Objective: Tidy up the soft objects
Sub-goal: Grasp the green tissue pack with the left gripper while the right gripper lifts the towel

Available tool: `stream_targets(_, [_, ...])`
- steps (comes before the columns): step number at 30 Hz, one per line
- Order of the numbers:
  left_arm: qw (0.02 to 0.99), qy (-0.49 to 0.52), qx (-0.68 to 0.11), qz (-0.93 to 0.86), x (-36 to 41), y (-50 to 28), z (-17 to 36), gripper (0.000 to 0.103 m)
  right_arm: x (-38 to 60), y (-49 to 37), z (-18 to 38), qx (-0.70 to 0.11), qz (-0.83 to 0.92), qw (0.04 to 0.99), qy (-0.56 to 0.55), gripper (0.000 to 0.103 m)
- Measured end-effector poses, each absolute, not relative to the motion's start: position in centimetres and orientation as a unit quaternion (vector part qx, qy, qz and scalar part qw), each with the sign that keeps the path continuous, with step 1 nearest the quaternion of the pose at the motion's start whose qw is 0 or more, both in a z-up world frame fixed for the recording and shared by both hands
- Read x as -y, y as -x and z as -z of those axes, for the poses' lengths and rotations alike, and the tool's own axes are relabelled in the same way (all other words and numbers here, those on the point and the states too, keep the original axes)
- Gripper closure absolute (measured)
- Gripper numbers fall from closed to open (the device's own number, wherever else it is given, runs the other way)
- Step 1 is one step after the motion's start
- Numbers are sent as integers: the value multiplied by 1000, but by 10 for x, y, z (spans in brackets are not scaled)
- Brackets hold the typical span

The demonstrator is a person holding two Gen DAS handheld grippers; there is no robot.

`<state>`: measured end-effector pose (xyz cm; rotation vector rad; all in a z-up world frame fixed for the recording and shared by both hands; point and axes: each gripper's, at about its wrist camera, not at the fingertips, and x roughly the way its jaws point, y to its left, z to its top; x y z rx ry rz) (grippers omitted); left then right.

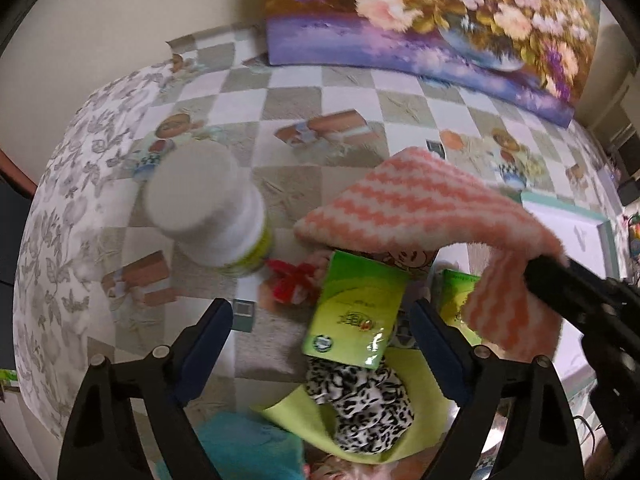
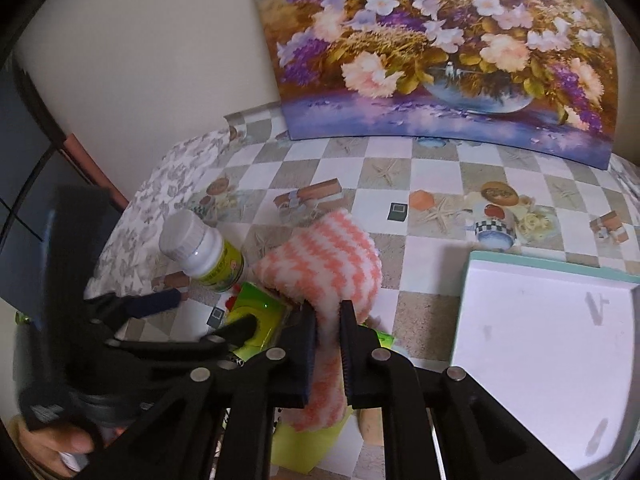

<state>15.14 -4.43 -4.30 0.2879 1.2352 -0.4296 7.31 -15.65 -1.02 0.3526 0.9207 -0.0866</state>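
- The right gripper (image 2: 328, 344) has its fingers clenched on the pink striped cloth (image 2: 332, 264), lifted beside the white bottle (image 2: 200, 250).
- The left gripper (image 1: 320, 320) has its fingers released over the green packet (image 1: 352, 316), near the bottle.
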Motion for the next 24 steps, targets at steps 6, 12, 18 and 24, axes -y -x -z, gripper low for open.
stream_targets(6, [767, -133, -597, 195, 55, -153, 61, 42, 157, -72, 10, -440, 39, 881, -169, 91])
stream_targets(12, [769, -116, -602, 184, 54, -152, 62, 51, 161, -72, 9, -434, 34, 883, -177, 91])
stream_targets(18, [784, -71, -592, 173, 44, -151, 40, 51, 166, -68, -2, -414, 25, 889, -196, 91])
stream_targets(24, [826, -19, -538, 164, 30, -140, -15, 51, 170, -52, -34, -366, 13, 908, -205, 91])
